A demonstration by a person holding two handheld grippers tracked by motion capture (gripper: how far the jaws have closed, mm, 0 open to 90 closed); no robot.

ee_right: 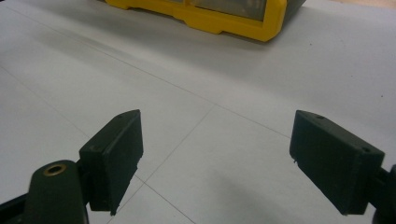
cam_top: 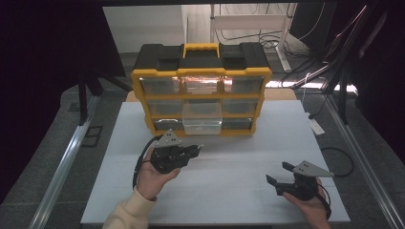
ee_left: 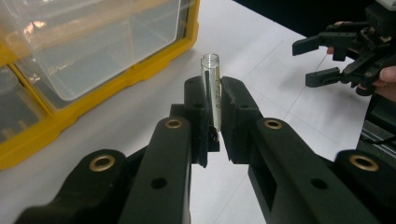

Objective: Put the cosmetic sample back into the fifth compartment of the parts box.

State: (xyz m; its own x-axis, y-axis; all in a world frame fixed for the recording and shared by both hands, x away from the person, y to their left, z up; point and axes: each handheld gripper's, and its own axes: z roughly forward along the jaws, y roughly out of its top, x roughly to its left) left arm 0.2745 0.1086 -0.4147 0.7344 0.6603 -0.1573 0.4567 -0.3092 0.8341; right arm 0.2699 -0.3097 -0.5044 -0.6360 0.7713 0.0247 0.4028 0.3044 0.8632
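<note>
- Left gripper [ee_left: 213, 109]: black two-jaw tool, lower centre of the left gripper view; jaws drawn in tight on a small clear glass vial [ee_left: 211, 77]. In the high view it sits left of centre [cam_top: 193, 150], held in the left hand [cam_top: 155, 171], with a cream sleeve [cam_top: 126, 212] at the bottom edge.
- Vial: clear, open mouth uppermost in the left gripper view, upper part standing clear above the jaw tips, lower part pinched between the pads. Faint markings on the glass, not legible.
- Right gripper [cam_top: 279, 174]: lower right of the high view, held in the right hand [cam_top: 310, 205]; jaws spread wide with nothing between them. In the right gripper view the two black pads [ee_right: 116, 149] stand far apart over bare table. It also appears at the upper right of the left gripper view [ee_left: 322, 58], well apart from the vial.
- Organiser case [cam_top: 200, 90]: yellow frame, black top, yellow carry handle, clear drawers in rows; upper centre of the high view, beyond both grippers.
- Open drawer [cam_top: 202, 119]: clear, pulled forward from the middle column of the case, just above the left gripper in the high view.
- Table [cam_top: 229, 191]: white surface with thin seam lines, bearing the case.
- Grey plate [cam_top: 168, 140]: three-cornered, on top of the left gripper.
</note>
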